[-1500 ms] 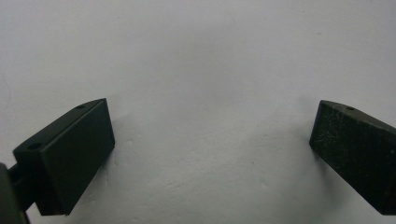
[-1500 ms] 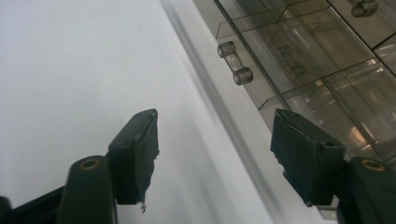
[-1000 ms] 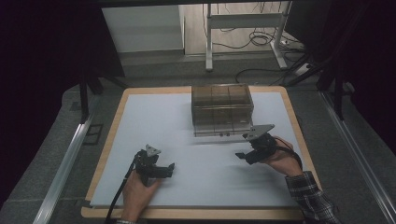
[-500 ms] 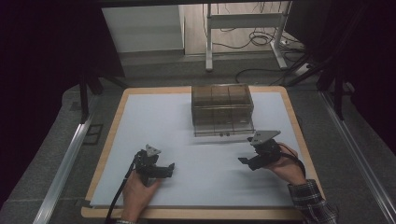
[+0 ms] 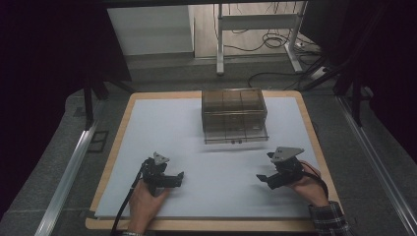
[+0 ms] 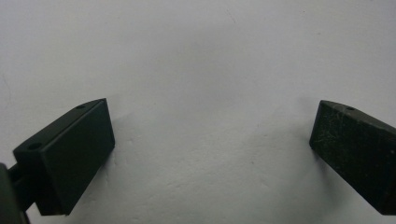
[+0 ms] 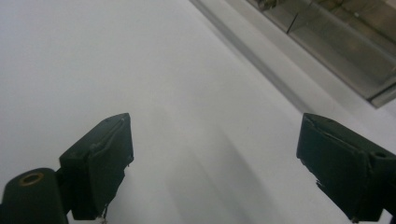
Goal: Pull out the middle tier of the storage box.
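A white mat (image 5: 211,157) covers the wood-edged tabletop (image 5: 116,142). Beyond its far edge stand a white panel (image 5: 150,30) and a white metal frame (image 5: 255,29), with dark cables (image 5: 265,42) strewn over the floor (image 5: 206,73).

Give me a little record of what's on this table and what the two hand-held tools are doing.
surface: white mat on a wooden board
box: clear brownish compartment box at the far middle, a shallow drawer at its base
left gripper: near the front edge, fingers open, nothing between them
right gripper: in front of the box and apart from it, fingers just been opening, nothing between them
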`<state>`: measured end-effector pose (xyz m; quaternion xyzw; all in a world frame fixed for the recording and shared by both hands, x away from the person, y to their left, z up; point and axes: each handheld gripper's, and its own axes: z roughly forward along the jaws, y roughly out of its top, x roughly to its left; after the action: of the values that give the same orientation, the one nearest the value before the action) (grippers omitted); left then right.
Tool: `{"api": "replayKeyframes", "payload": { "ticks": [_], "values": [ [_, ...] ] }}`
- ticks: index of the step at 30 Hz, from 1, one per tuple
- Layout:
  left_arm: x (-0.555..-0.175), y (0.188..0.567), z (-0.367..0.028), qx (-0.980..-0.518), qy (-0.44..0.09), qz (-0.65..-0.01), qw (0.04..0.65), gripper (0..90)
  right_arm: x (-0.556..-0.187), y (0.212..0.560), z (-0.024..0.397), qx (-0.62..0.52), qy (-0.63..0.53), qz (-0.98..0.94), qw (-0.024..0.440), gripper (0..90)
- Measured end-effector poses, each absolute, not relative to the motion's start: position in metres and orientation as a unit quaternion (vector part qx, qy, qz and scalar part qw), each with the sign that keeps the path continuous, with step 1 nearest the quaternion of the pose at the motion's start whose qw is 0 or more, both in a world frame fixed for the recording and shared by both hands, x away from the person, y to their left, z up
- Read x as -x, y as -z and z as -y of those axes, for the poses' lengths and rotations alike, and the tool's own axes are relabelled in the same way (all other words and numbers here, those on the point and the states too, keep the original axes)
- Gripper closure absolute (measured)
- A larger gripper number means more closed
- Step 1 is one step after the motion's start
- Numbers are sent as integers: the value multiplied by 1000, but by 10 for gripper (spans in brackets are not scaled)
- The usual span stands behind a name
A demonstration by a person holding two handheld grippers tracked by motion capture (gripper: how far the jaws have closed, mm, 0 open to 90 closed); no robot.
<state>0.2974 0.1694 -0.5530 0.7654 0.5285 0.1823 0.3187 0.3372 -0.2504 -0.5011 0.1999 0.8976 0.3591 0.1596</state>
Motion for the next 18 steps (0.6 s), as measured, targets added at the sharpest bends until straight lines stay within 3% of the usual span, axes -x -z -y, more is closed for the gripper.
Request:
{"api": "replayKeyframes", "payload": {
  "ticks": [18],
  "values": [
    [-297, 553, -169, -765, -182, -528, 319, 0, -317, 525, 263, -229, -350, -897, 142, 54]
  ]
}}
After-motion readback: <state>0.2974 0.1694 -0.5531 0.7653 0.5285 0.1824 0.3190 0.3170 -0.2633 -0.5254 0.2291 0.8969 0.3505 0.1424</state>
